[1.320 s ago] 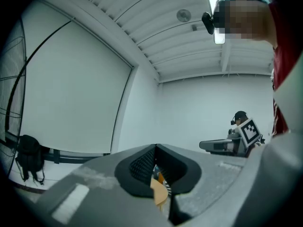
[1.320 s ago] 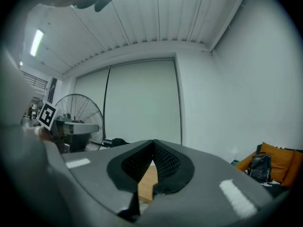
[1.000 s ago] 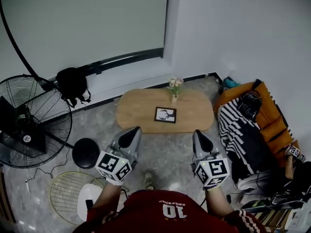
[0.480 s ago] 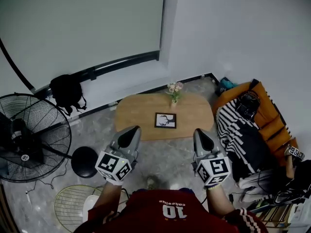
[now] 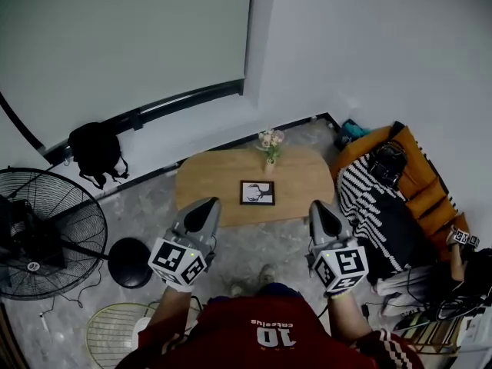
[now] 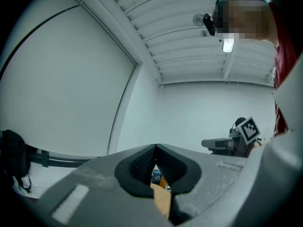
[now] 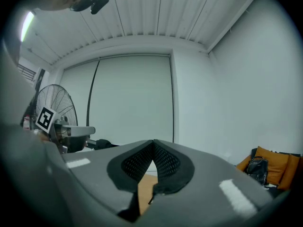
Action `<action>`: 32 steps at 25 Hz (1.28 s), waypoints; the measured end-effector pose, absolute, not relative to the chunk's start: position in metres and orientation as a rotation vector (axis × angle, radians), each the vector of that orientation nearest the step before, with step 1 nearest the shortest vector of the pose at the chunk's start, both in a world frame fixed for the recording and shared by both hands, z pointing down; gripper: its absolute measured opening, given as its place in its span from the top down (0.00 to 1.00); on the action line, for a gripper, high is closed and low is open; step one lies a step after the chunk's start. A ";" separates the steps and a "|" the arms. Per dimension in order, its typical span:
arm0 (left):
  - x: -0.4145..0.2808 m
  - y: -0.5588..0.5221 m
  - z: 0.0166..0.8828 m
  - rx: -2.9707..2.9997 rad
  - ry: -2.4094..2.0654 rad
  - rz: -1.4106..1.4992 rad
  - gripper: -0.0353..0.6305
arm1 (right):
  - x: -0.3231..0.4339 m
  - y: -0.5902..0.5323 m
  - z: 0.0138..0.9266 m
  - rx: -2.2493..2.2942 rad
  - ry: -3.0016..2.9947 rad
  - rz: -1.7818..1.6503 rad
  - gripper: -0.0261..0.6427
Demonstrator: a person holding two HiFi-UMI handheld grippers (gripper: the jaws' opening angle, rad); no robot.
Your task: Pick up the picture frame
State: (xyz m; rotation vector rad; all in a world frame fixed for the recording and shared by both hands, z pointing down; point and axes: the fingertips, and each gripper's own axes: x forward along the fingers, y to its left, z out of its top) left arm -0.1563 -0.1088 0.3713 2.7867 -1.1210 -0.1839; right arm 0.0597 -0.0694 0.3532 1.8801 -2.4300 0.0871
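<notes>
A small black picture frame (image 5: 257,193) with a deer print lies flat in the middle of the low oval wooden table (image 5: 206,185). My left gripper (image 5: 203,214) and right gripper (image 5: 322,217) are held level side by side, short of the table's near edge, both apart from the frame. Each pair of jaws is closed tip to tip with nothing between them. In the left gripper view the left gripper (image 6: 155,148) shows meeting pads, and so does the right gripper (image 7: 153,144) in its own view. A strip of the table (image 7: 144,187) shows under the jaws.
A small vase of flowers (image 5: 269,145) stands at the table's far edge. A large floor fan (image 5: 42,233), a black round stool (image 5: 129,261) and a black bag (image 5: 94,151) are at the left. An orange seat with striped cloth (image 5: 384,206) is at the right. A wall rises behind the table.
Both grippers have moved forward toward the table, so the table and frame sit nearer to them in the head view. Both stayed shut.
</notes>
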 end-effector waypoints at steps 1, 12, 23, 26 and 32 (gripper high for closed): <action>-0.155 -0.113 0.372 2.787 -1.119 -0.183 0.94 | 0.061 -0.072 0.354 1.884 -2.427 0.090 0.98; -0.133 -0.156 0.373 2.820 -1.128 -0.155 0.94 | 0.082 -0.123 0.367 1.877 -2.465 0.117 0.98; -0.109 -0.227 0.368 2.823 -1.155 -0.109 0.94 | 0.101 -0.207 0.369 1.862 -2.493 0.105 0.97; -0.102 -0.243 0.365 2.814 -1.166 -0.117 0.94 | 0.103 -0.224 0.370 1.844 -2.499 0.092 0.96; -0.098 -0.262 0.369 2.805 -1.174 -0.113 0.94 | 0.101 -0.249 0.373 1.812 -2.515 0.085 0.85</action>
